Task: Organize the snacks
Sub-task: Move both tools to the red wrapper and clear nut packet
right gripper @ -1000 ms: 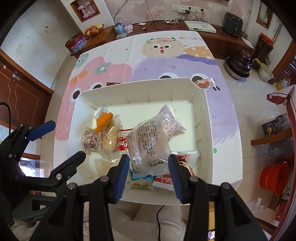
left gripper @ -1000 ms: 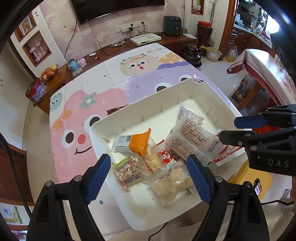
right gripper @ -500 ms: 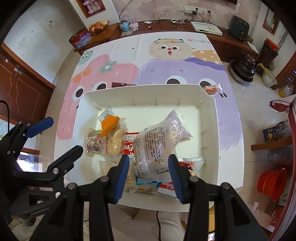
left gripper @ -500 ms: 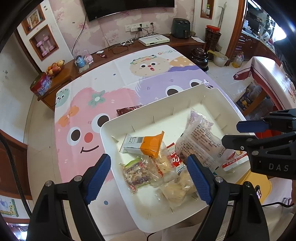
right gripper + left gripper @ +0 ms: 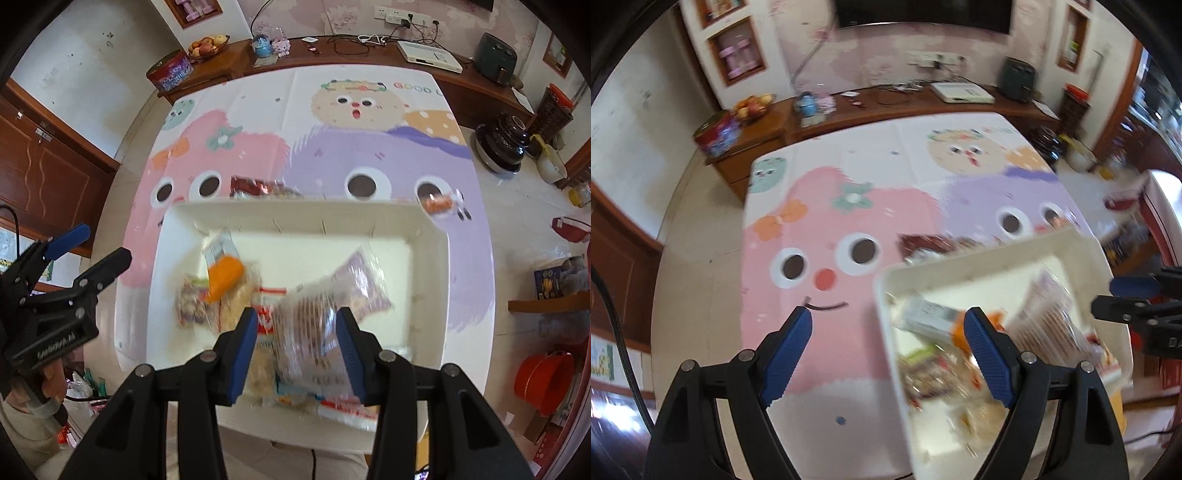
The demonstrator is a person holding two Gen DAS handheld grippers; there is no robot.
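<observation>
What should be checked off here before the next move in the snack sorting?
1. Left tool open and empty: ok.
2. Right tool firmly holding the clear plastic bag with printed text: cannot tell; the bag sits between its pads, but the picture is blurred.
3. Free floor in the white plastic tray: ok, its far half is bare.
4. All snacks inside the tray: not ok; a dark red packet and a small orange wrapped snack lie on the cartoon tablecloth beyond the far rim.
5. Tools apart from each other: ok.
</observation>
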